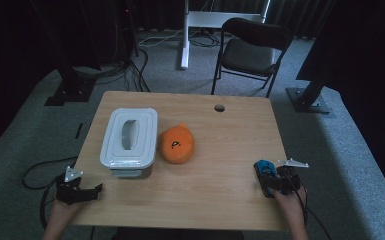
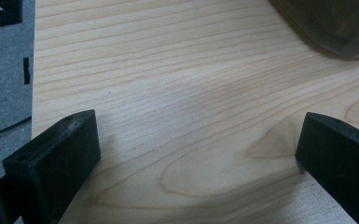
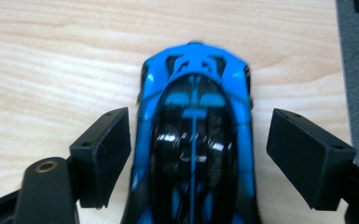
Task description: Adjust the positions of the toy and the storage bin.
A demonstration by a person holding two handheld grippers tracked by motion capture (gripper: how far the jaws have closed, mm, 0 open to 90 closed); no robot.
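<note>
The right gripper (image 3: 198,154) straddles the toy car (image 3: 196,135), jaws spread, positioned to pinch it; the left gripper (image 2: 191,158) rests spread apart.

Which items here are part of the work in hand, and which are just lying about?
In hand:
- blue toy car, between the open jaws of the right gripper, a gap showing on one side
- left gripper, open over bare table

Lying about:
- white lidded container
- orange plush toy
- black chair behind the table
</note>
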